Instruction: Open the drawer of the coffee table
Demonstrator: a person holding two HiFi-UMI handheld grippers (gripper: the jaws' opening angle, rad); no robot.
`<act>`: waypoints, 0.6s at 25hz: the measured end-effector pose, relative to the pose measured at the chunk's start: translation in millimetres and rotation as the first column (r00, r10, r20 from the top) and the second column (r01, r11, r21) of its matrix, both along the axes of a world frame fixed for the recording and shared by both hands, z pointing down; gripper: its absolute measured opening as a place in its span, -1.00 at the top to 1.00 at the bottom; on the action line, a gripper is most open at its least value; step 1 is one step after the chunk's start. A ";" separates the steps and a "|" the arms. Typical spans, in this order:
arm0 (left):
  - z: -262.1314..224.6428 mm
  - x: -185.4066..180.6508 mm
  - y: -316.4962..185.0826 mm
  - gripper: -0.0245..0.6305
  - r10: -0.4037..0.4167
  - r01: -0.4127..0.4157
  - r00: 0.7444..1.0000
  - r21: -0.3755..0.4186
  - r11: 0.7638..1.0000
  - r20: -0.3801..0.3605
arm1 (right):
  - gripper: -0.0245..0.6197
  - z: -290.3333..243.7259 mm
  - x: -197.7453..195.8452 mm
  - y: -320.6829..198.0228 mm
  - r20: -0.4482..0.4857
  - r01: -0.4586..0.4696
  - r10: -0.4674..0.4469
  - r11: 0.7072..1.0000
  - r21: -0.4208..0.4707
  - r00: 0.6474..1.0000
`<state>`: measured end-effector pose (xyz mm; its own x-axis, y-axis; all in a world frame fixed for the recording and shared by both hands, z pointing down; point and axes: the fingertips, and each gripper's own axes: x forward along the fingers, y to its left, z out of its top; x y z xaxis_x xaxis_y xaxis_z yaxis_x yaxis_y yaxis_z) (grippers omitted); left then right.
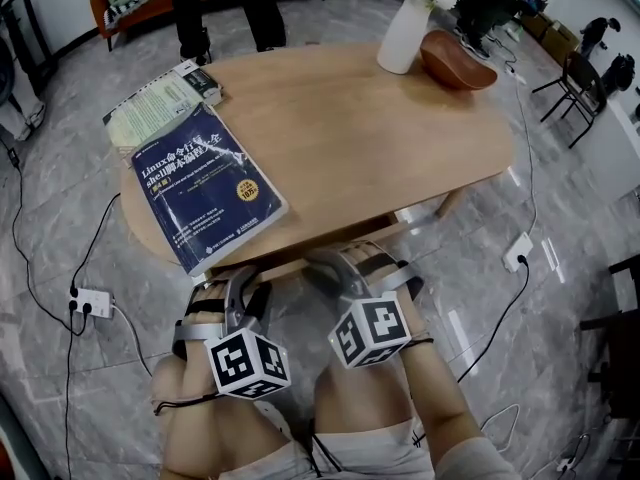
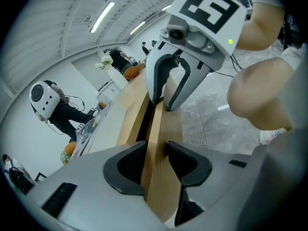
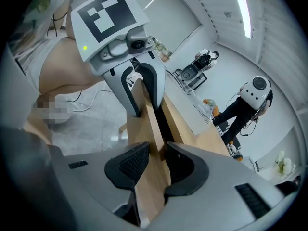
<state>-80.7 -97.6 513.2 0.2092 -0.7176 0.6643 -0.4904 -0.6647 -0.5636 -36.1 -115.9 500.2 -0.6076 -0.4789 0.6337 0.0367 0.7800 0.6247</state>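
Observation:
The oval wooden coffee table (image 1: 370, 138) has its drawer front (image 1: 292, 264) under the near edge. Both grippers reach in there side by side. My left gripper (image 1: 240, 274) straddles the top edge of the drawer front (image 2: 161, 124). One finger sits in the dark slot behind the panel and one in front; the jaws (image 2: 155, 150) stand wide, not clamped. My right gripper (image 1: 350, 264) has its pads (image 3: 137, 160) pressed on the same panel (image 3: 150, 124). Each gripper view shows the other gripper further along the panel: the right gripper (image 2: 164, 102) and the left gripper (image 3: 144, 109).
On the tabletop lie a blue book (image 1: 205, 183) over a green one (image 1: 150, 108), a white vase (image 1: 405, 33) and a brown bowl (image 1: 455, 60). Power strips (image 1: 90, 301) (image 1: 518, 251) and cables lie on the floor. A person's legs (image 1: 225, 8) stand beyond the table.

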 end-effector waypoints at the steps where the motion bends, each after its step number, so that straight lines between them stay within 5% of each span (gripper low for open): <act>1: 0.2 0.0 1.0 0.45 0.000 0.000 1.000 -0.004 1.000 -0.001 | 0.56 0.1 0.1 1.1 0.003 0.001 -0.001 1.000 -0.002 1.000; 15: 4.1 5.5 13.1 0.51 -0.004 0.002 1.000 -0.063 0.998 -0.027 | 0.58 3.5 5.1 14.0 0.005 -0.002 0.002 0.999 -0.043 1.000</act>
